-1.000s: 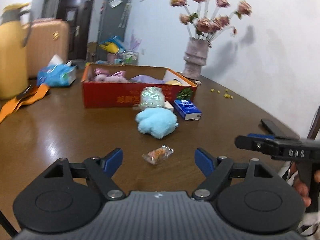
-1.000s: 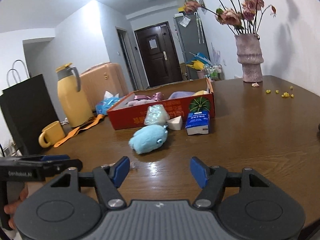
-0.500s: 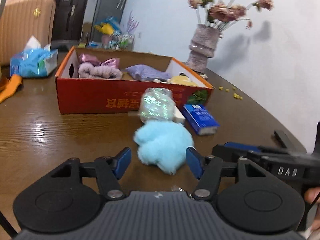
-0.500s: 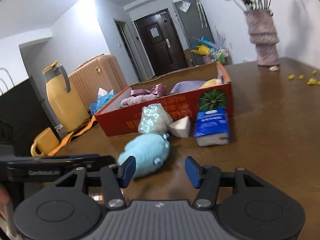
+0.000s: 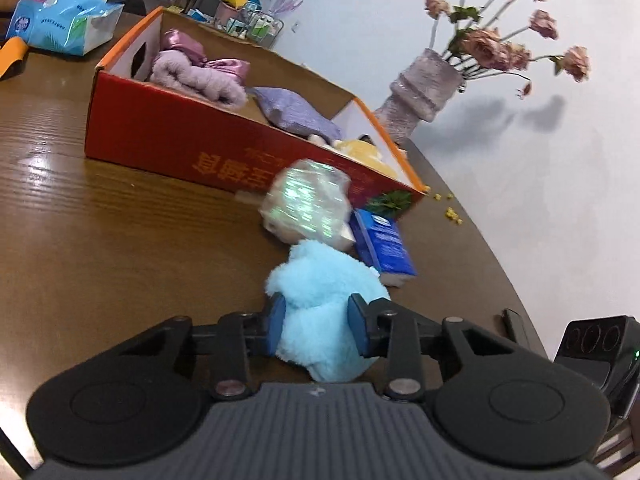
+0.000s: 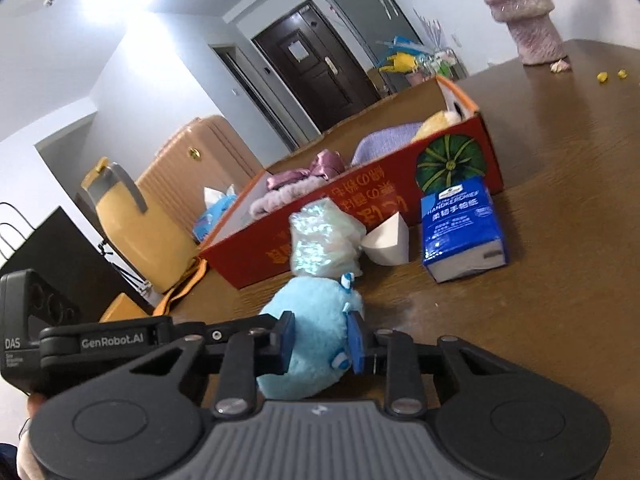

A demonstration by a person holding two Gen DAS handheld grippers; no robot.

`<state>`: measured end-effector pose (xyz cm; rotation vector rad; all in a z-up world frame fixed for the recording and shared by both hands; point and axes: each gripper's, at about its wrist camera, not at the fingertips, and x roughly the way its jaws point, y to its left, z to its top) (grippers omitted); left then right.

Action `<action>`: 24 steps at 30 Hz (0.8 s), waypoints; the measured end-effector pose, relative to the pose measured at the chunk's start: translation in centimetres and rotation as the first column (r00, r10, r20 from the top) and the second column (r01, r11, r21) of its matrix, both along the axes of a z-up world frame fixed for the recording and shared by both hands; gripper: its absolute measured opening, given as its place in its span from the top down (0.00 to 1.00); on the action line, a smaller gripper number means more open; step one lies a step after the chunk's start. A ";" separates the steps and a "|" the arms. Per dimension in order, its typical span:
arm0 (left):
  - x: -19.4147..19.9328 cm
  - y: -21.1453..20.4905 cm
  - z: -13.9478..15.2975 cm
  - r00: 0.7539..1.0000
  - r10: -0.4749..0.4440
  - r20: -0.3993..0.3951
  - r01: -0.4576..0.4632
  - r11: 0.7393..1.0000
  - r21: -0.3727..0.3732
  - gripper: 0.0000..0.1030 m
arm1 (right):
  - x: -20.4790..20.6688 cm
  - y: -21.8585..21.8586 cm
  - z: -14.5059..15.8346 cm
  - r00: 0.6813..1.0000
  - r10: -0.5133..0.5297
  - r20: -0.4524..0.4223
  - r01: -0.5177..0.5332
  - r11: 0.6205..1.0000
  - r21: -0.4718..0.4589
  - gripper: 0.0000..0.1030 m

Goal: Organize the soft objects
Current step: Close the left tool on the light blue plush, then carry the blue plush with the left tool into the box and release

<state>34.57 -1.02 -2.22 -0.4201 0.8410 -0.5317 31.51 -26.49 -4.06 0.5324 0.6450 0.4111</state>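
Note:
A light blue plush toy (image 5: 320, 276) (image 6: 308, 304) lies on the brown table, in front of a red cardboard box (image 5: 168, 136) (image 6: 360, 208). My left gripper (image 5: 316, 320) is closing, and its blue pads press the plush from both sides. From the opposite end my right gripper (image 6: 320, 338) is closing on the same toy, pads against its fur. A shiny sequin pouch (image 5: 308, 204) (image 6: 320, 240) rests just beyond the plush, against the box. Inside the box lie a pink fluffy band (image 5: 196, 76), a purple pouch (image 5: 296, 114) and a yellow plush (image 5: 360, 148).
A blue tissue pack (image 6: 460, 228) and a white wedge sponge (image 6: 388, 240) sit beside the box. A flower vase (image 5: 424, 88) stands behind it near yellow crumbs (image 5: 452, 212). A tissue bag (image 5: 64, 20), yellow jug (image 6: 128, 220) and black bag (image 6: 60, 248) stand at the left.
Both grippers came forward and down to the blue plush, rolled, and their jaws narrowed from wide apart to pressing on it. The snack wrapper has dropped out of view.

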 end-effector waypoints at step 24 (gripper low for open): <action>-7.3 -4.4 5.0 0.986 -0.008 0.165 0.005 1.000 0.018 0.67 | -7.8 -4.1 3.9 0.984 -0.068 0.162 0.060 0.997 0.051 0.74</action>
